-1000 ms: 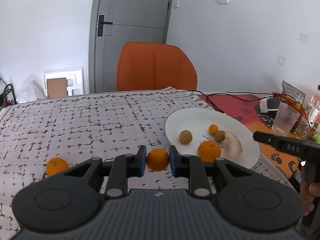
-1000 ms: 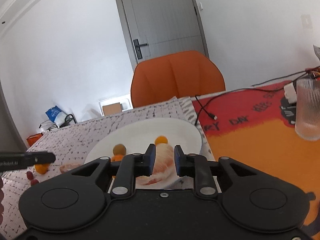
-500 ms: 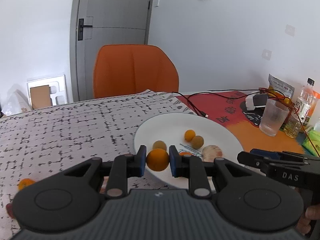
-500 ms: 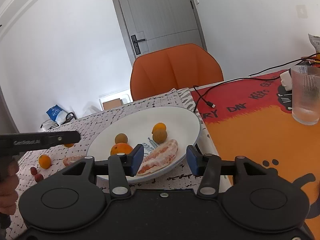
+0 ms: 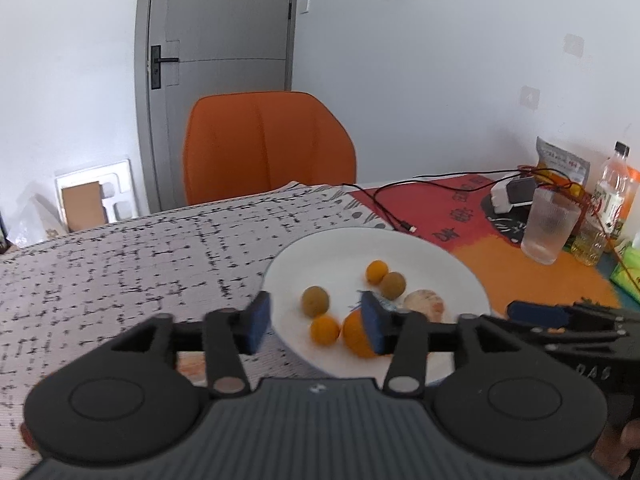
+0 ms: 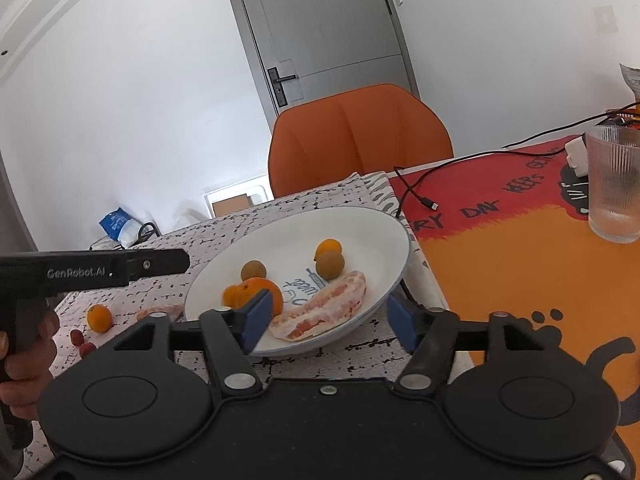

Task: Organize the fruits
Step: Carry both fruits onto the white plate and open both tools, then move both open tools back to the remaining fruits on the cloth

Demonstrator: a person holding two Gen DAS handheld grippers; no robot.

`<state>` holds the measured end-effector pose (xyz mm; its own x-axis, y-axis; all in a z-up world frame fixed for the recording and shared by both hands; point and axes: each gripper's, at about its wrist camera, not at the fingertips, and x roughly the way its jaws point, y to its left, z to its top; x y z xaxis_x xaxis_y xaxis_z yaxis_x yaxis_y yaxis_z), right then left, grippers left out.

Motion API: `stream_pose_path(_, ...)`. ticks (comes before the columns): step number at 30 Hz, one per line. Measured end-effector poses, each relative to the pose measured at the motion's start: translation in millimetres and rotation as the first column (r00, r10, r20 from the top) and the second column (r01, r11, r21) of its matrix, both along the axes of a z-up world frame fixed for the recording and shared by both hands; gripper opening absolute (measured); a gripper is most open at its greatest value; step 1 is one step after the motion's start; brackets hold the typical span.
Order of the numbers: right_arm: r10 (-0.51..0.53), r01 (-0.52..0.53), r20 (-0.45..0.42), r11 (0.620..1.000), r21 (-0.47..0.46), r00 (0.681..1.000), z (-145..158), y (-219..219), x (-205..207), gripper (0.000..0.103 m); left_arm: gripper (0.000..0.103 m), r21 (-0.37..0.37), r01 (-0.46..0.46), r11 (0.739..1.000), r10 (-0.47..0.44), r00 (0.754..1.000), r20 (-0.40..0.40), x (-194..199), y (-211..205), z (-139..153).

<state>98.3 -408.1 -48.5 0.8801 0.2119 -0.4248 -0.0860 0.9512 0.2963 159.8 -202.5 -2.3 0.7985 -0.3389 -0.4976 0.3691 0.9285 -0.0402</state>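
The left gripper (image 5: 316, 322) hovered over the near rim of the white plate (image 5: 448, 256), its jaws opening and nothing pressed between them; a small orange (image 5: 325, 330) sat on the plate in the gap, free of both pads. Beside it lay a bigger orange (image 5: 354, 334), partly hidden behind the gripper's right finger, with two brownish round fruits (image 5: 315, 301) and another small orange (image 5: 377, 271) farther in. The right gripper (image 6: 328, 326) hung at the plate's near edge, its jaws also opening, and a peeled pomelo wedge (image 6: 324, 312) rested on the plate in front of the gap, untouched by either pad. Off the plate, on the speckled cloth of the table (image 6: 280, 204), were one more small orange (image 6: 99, 319), a second wedge (image 6: 158, 312) and a couple of small red fruits (image 6: 76, 336). A ribbed glass (image 6: 614, 184) stood on the red and orange mat to the right, and an orange chair (image 5: 268, 144) faced the table's far side.
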Motion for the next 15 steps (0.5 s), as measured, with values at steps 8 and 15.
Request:
stream_pose_path(8, 0.002, -0.002, 0.006, 1.000, -0.004, 1.000, 4.2, 12.0, 1.4, 0.095, 0.088, 0.006, -0.097, 0.995, 0.097, 0.995, 0.035, -12.4, 29.3, 3.9)
stream_pose_path(15, 0.032, -0.032, 0.003, 0.999, -0.030, 0.999, 8.2, 30.2, 1.1, 0.103, 0.093, -0.010, -0.140, 0.990, 0.140, 0.989, 0.037, -23.3, 52.7, 4.4)
